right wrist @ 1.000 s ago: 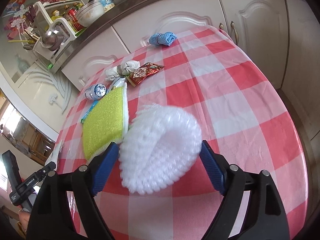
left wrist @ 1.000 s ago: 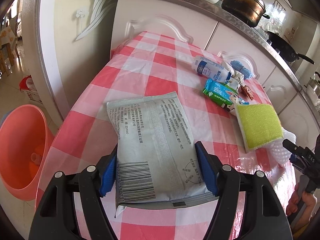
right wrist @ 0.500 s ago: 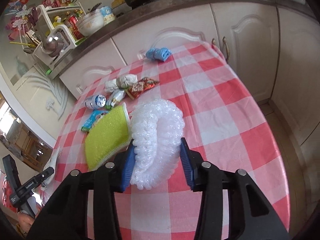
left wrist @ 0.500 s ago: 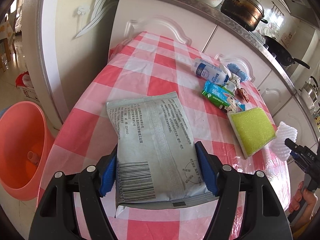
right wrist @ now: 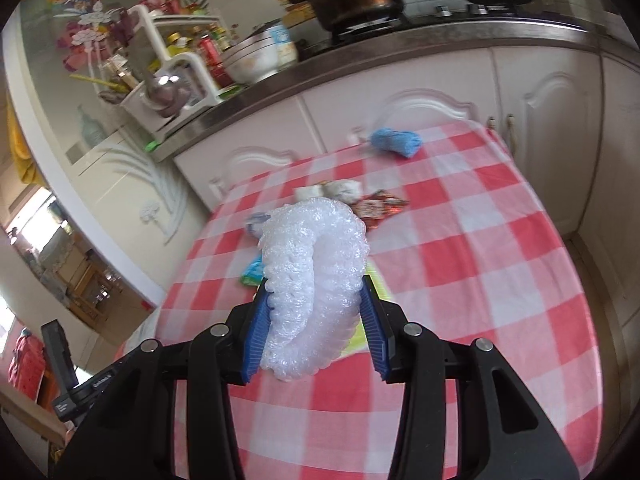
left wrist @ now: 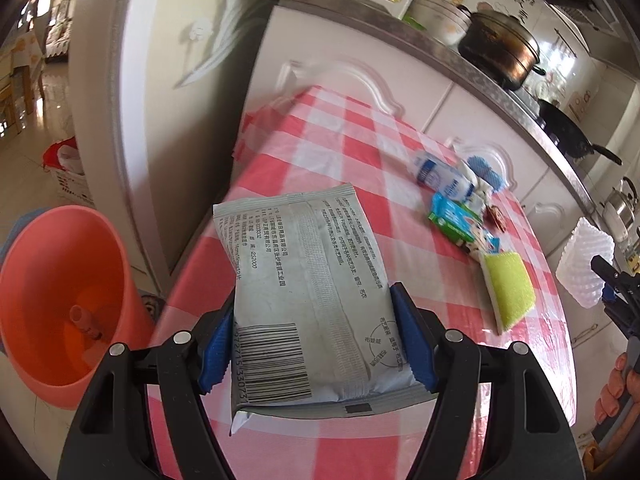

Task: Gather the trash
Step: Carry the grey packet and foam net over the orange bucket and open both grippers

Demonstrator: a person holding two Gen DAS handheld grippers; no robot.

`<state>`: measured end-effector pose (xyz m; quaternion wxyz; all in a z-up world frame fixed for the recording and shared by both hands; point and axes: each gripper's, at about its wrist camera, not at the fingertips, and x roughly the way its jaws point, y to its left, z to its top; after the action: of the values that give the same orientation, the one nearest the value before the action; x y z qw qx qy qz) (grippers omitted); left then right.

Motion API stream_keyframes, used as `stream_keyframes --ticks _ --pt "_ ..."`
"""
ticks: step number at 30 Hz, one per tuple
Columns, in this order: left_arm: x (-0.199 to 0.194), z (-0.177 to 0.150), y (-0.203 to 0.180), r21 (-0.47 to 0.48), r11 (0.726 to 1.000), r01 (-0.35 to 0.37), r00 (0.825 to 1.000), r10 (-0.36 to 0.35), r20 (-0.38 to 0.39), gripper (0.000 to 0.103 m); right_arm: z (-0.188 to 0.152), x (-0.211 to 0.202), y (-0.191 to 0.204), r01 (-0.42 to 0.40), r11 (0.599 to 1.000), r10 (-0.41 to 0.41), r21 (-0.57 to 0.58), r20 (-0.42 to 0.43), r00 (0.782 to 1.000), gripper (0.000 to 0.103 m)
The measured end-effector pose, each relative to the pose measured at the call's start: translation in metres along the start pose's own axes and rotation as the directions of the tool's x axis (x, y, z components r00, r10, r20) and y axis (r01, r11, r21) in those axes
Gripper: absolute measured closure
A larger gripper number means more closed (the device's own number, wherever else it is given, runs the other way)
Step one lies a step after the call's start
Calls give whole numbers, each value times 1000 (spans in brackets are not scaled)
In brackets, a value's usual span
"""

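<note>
Right claw [right wrist: 314,330] had just squeezed shut on the white foam fruit net [right wrist: 314,280] & lifted it off the red-checked tabletop [right wrist: 480,264]. Left claw [left wrist: 316,340] gripped the grey printed pouch [left wrist: 308,288], w/ the orange plastic bin [left wrist: 60,304] left of the tabletop, prob next stop.

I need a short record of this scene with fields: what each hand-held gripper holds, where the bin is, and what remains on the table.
left hand-held gripper: shut on a grey printed plastic packet
right hand-held gripper: shut on a white foam net sleeve, folded, lifted clear of the table
bin: orange plastic bucket on the floor, beside the red-and-white checked table
remaining on table: yellow-green sponge, green wrapper, small white bottle, blue knitted cloth, red snack wrapper
</note>
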<state>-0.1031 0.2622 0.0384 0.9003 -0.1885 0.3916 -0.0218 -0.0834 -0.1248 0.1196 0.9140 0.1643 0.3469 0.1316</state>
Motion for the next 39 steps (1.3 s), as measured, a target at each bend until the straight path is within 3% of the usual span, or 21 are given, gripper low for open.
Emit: stream_keyframes --ticks 5,9,12,20,27,34,39 --pt "-11 2 28 -42 998 -46 999 47 26 32 -1 28 53 -88 992 83 -87 -65 994 58" --pt "-20 1 58 -88 991 -98 994 102 40 32 -8 55 99 -193 972 174 -135 -140 975 58" --pt "-25 0 80 -118 982 -149 987 155 46 32 -16 77 138 -272 948 237 -166 -203 950 58" --pt "-33 -5 149 -215 924 -317 942 332 39 31 -47 139 242 -446 859 331 -252 -389 859 57" --pt "-28 -14 198 -288 877 -385 917 399 -11 31 -79 181 314 -547 788 361 -283 -507 783 55" --pt "-24 -27 226 -316 845 -431 898 437 -57 31 -112 222 353 -561 766 301 -314 -595 745 54" --pt "-20 -31 233 -314 837 -448 891 449 -73 30 -129 236 365 -559 756 261 -340 -626 735 51"
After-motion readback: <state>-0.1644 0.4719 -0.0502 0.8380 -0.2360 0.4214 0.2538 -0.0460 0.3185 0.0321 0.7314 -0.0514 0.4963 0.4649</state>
